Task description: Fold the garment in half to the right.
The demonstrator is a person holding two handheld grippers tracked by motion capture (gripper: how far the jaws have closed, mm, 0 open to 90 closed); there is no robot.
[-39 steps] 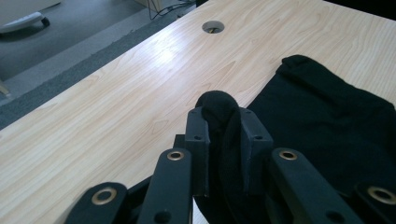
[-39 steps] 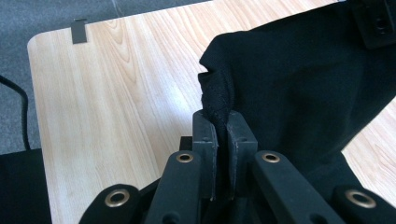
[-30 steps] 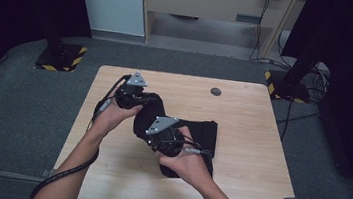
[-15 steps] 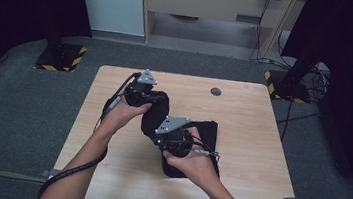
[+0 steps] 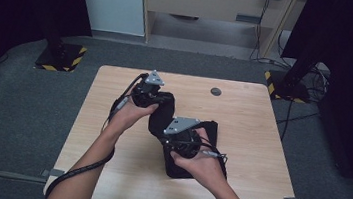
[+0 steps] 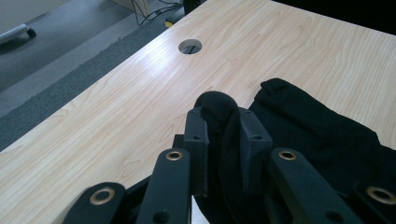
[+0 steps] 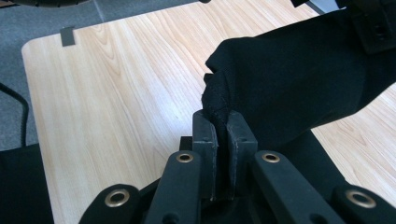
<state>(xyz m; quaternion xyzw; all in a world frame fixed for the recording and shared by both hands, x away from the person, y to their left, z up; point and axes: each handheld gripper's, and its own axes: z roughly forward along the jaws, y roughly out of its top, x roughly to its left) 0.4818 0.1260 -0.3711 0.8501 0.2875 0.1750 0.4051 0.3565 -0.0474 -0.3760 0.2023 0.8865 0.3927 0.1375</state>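
Note:
A black cloth (image 5: 208, 133) lies partly on the light wooden table (image 5: 262, 124), with one part lifted between the two hands. My left gripper (image 6: 223, 122) is shut on a bunched fold of the black cloth (image 6: 303, 121); in the high view the left gripper (image 5: 157, 100) sits near the table's middle back. My right gripper (image 7: 222, 125) is shut on an edge of the black cloth (image 7: 289, 70), which rises up and to the right from its jaws. In the high view the right gripper (image 5: 180, 137) is in front of the left one, over the cloth.
A round cable hole (image 5: 215, 91) sits in the table near its far edge, also seen as the cable hole (image 6: 190, 46) beyond the left gripper. Bare wood lies left and right of the cloth. Black stands with striped bases (image 5: 61, 56) flank the table on the grey floor.
Both hands have shifted slightly to the right with the cloth still held between them. The grips look the same.

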